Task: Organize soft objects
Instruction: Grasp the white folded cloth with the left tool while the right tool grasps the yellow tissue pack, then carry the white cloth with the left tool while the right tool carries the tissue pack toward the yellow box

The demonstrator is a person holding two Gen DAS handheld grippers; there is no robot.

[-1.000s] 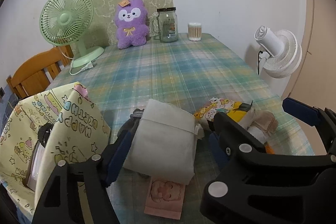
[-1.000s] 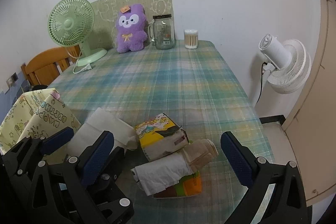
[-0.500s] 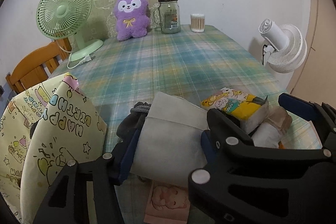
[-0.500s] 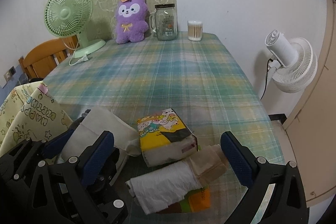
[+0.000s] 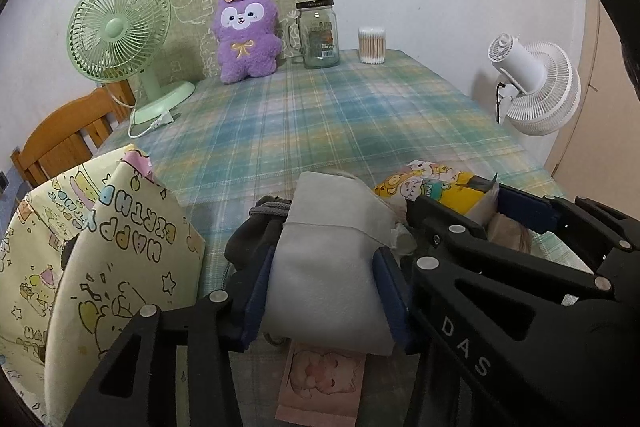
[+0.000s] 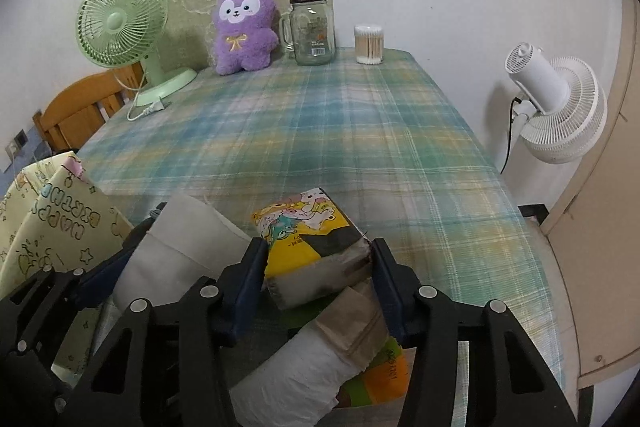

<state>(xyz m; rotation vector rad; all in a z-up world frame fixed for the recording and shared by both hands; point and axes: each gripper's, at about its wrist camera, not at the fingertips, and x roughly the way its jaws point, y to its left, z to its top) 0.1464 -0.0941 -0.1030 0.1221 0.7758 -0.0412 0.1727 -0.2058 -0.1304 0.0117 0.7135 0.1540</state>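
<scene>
Matt grey cloth bundle (image 5: pixel 328 267), glossy plastic tissue pack (image 6: pixel 312 239). Woven plaid cloth covers the tabletop (image 6: pixel 320 131). Fluffy purple plush toy (image 5: pixel 246 33).

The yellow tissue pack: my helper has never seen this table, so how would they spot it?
On the plaid tablecloth, at its near edge, the yellow tissue pack sits right of a folded grey cloth. Only it bears cartoon animals.

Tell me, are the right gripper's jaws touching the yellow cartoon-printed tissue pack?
Touching. In the right wrist view, the right gripper has just been closing, and both blue jaws press the yellow cartoon-printed tissue pack, denting its sides.
</scene>
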